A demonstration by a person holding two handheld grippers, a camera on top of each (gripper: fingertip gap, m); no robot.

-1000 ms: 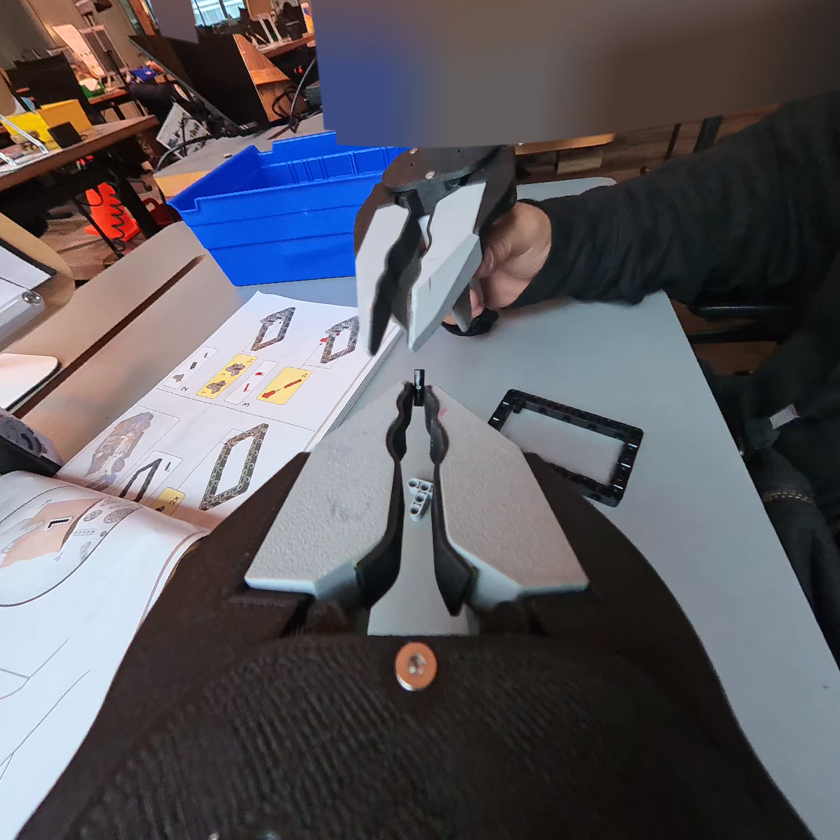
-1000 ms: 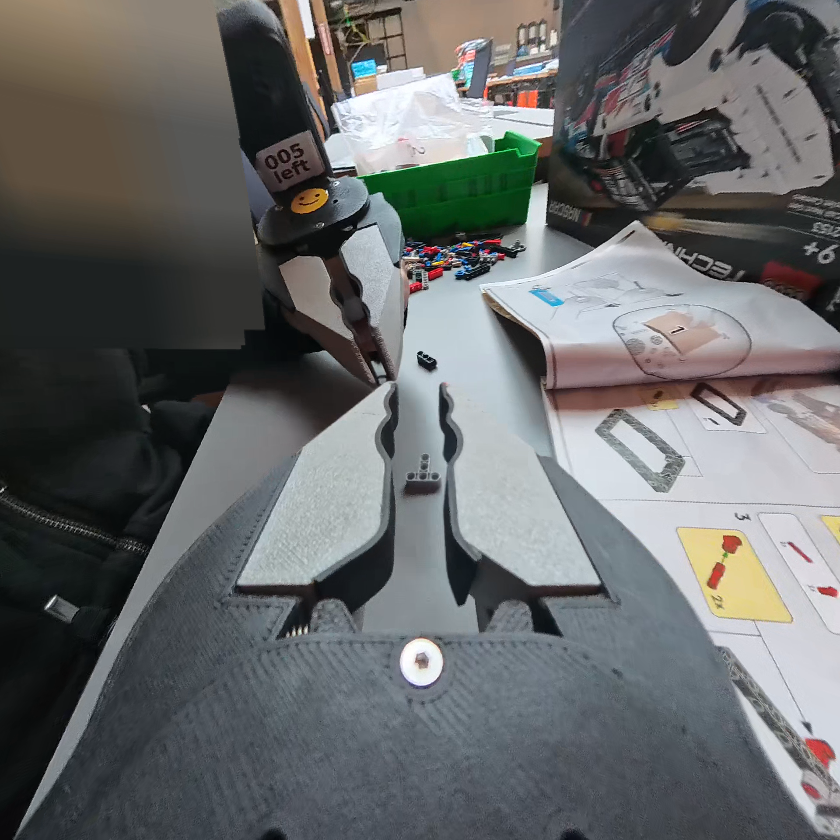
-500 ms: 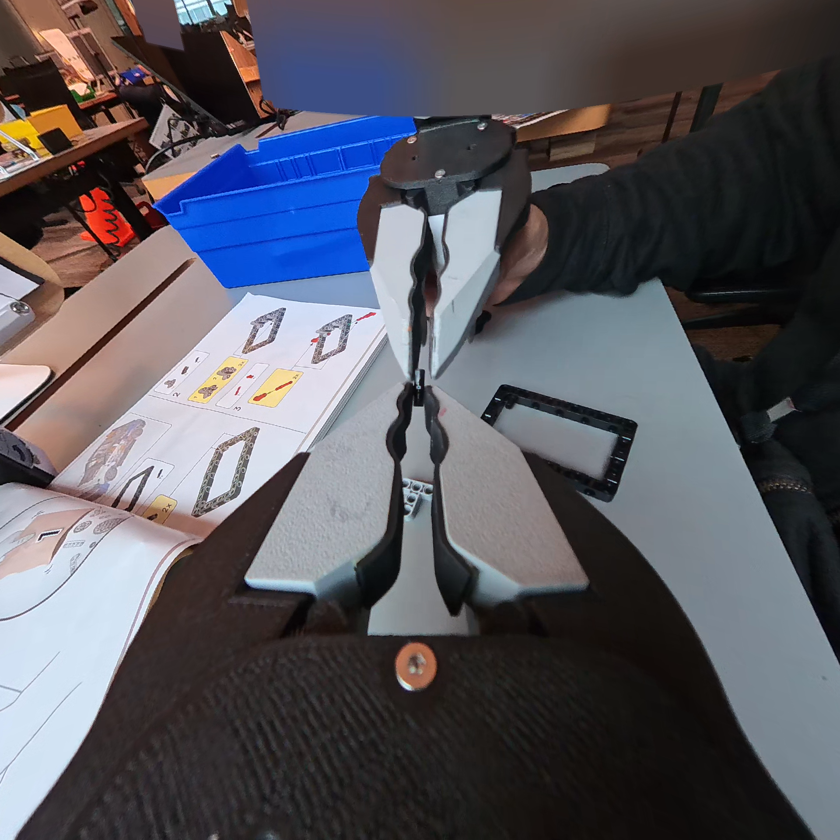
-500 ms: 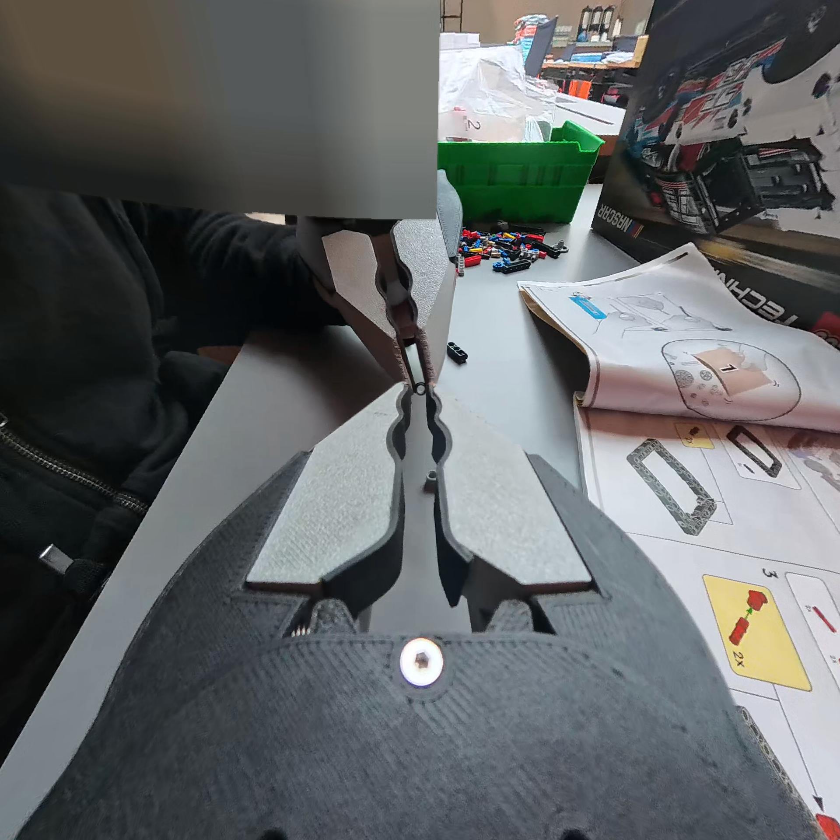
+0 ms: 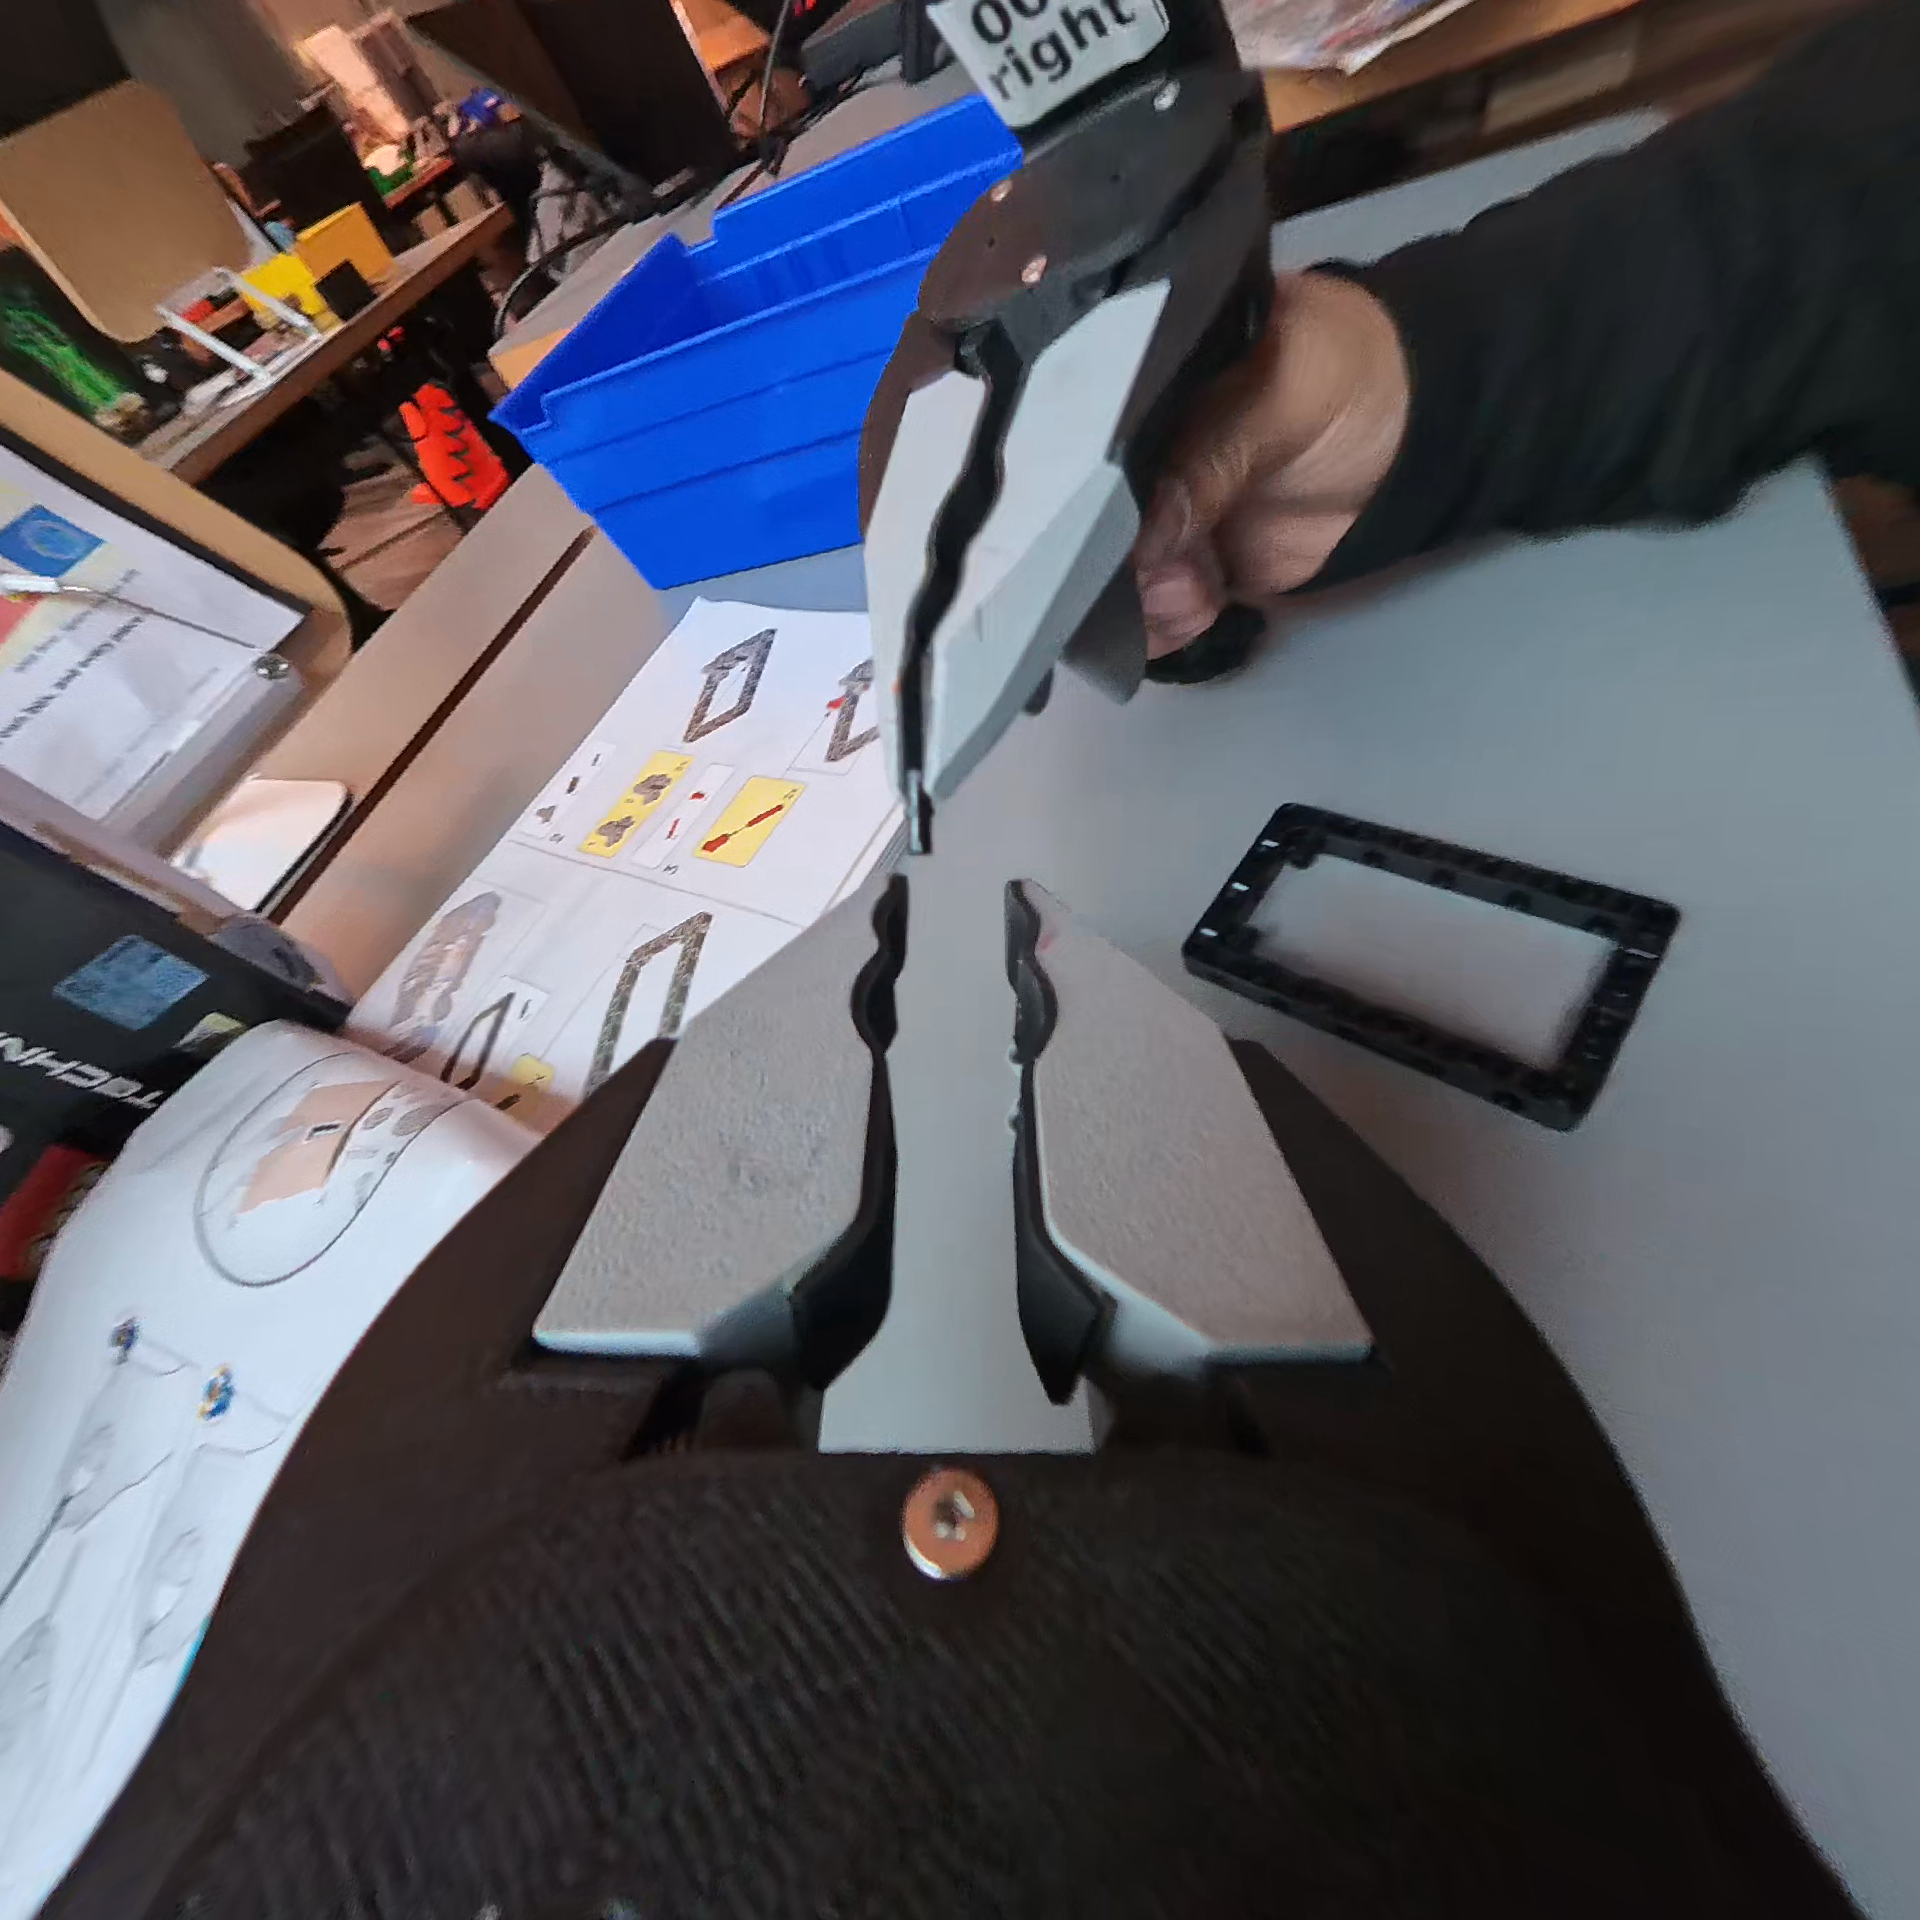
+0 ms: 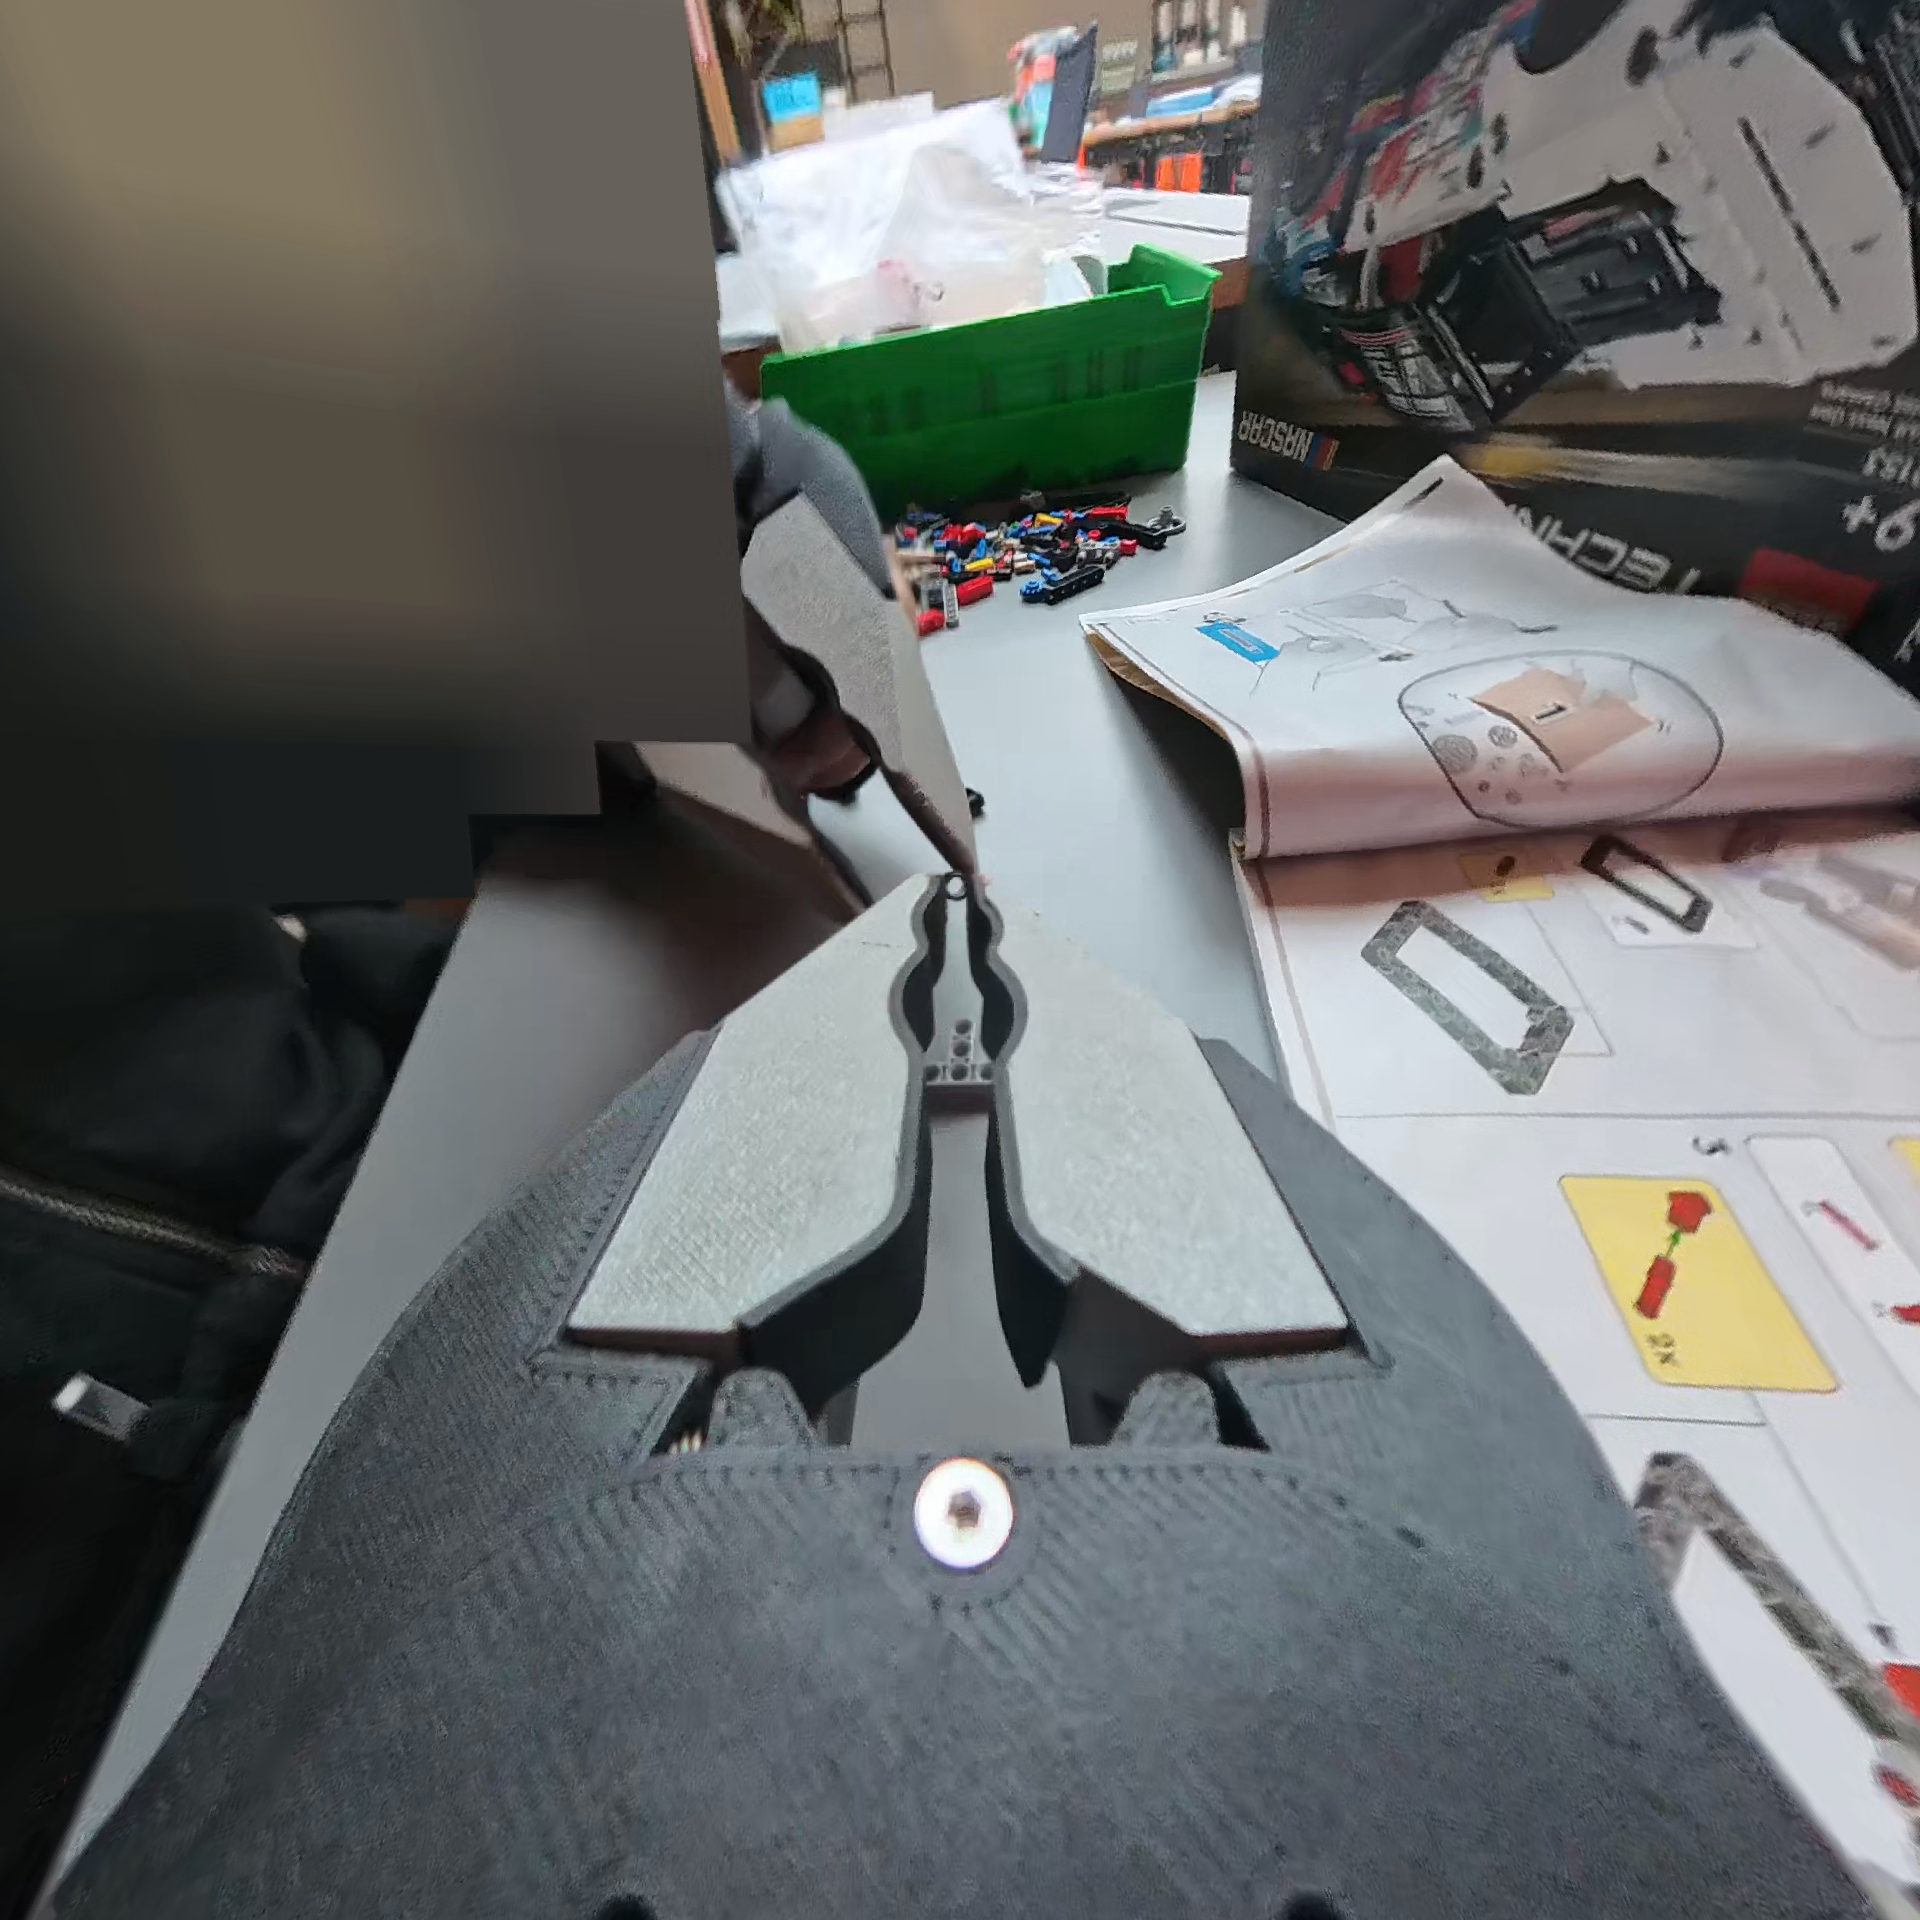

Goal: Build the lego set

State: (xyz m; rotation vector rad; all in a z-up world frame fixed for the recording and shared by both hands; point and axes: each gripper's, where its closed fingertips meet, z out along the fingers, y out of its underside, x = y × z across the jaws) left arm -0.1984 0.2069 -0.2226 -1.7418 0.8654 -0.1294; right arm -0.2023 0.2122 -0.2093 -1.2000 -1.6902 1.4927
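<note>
My right gripper (image 6: 956, 888) is shut on a small black pin (image 6: 954, 886) at its tips. In the left wrist view the right gripper (image 5: 914, 805) hangs tip-down above the table with the black pin (image 5: 914, 826) sticking out below it. My left gripper (image 5: 958, 899) is open and empty, its tips just under the pin. One of its fingers (image 6: 842, 644) shows just beyond the right tips. A black rectangular frame (image 5: 1434, 961) lies flat on the grey table (image 5: 1558, 727) to the right. A small grey T-shaped piece (image 6: 961, 1060) lies on the table under the right fingers.
An open instruction booklet (image 6: 1558, 1039) lies beside the grippers. A pile of loose pieces (image 6: 1029, 545) sits before a green bin (image 6: 997, 405), with the set's box (image 6: 1558, 260) behind. A blue bin (image 5: 748, 384) stands at the table's far end. A person's hand (image 5: 1278, 457) holds the right gripper. Both grippers' tips are close together, under 4 cm apart.
The left gripper held the black pin. The right gripper came down and shut on it. The left gripper has opened and let go, so the pin is now in the right gripper.
</note>
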